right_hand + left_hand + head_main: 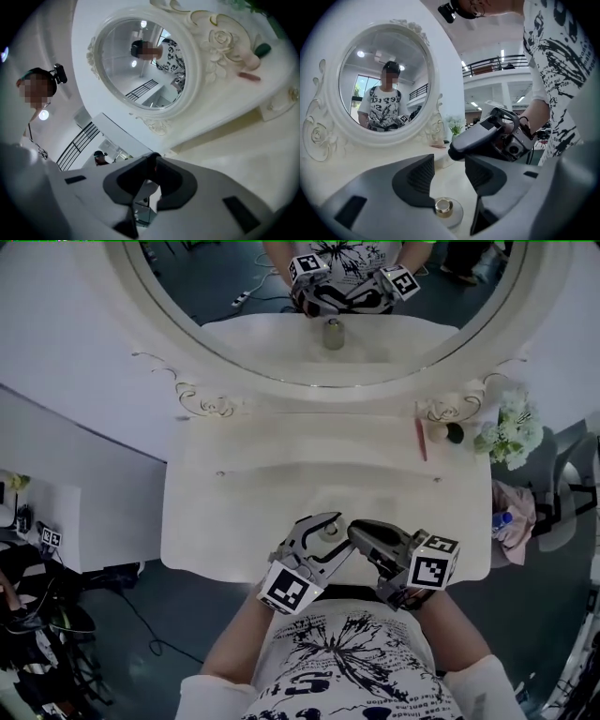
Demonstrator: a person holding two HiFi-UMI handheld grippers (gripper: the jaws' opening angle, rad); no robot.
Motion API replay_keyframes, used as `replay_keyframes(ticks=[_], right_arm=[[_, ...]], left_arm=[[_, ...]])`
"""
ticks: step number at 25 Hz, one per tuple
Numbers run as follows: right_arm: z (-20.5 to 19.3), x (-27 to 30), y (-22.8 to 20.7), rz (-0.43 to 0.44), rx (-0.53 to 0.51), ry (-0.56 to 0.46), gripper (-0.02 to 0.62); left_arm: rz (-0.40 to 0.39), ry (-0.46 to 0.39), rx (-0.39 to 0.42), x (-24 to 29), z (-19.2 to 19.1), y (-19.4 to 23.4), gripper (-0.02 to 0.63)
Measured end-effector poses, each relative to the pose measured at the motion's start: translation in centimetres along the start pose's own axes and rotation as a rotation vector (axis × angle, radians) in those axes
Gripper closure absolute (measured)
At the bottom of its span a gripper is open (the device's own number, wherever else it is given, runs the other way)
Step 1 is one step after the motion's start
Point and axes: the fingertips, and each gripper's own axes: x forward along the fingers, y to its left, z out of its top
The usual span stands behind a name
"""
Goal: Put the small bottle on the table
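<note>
The small bottle point(330, 529), clear with a gold cap point(444, 207), stands on the white dressing table point(234, 512) near its front edge. My left gripper point(335, 533) reaches around it from the near left. The bottle sits low between the jaws: the left finger point(415, 180) is right against it, and a gap shows on the other side. My right gripper point(355, 528) points at the bottle from the right. Its tips meet with nothing held point(151, 159), and its nose hangs just beyond the left jaws point(458, 151).
An oval mirror point(234, 362) in a carved frame stands at the back of the table. At the back right lie a pink stick point(421, 439), a dark green piece point(455, 433) and white flowers point(511, 432). A person's torso is at the table's front edge.
</note>
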Motion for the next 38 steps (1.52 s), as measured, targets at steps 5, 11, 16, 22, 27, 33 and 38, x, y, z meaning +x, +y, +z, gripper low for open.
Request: replay_keyframes(ticks=[5, 11, 16, 22, 27, 33, 38], right_arm=[[3.0, -2.1, 0.9, -0.061, -0.033, -0.104, 0.551], [4.6, -3.7, 1.8, -0.199, -0.198, -0.167, 0.570], [5.3, -3.7, 3.4, -0.307, -0.470, -0.183, 0.577], [6.4, -3.6, 5.1, -0.411, -0.694, -0.232, 0.577], [6.7, -3.0, 5.5, -0.448, -0.789, -0.240, 0.578], [6.5, -2.0, 5.6, -0.440, -0.801, -0.228, 0.578], [6.8, -1.4, 5.7, -0.470, -0.840, -0.223, 0.578]], left_arm=[[0.052, -0.011, 0.019, -2.4, 1.0, 1.2, 0.507], [0.134, -0.076, -0.013, -4.9, 4.0, 4.1, 0.578], [0.170, -0.132, -0.025, -6.0, 6.3, 5.8, 0.586], [0.217, -0.111, -0.036, -7.3, 7.9, 6.8, 0.586], [0.234, -0.119, -0.079, -7.7, 8.5, 7.6, 0.586], [0.230, -0.120, -0.113, -7.7, 8.7, 8.1, 0.586], [0.221, -0.120, -0.114, -7.9, 8.7, 8.3, 0.586]])
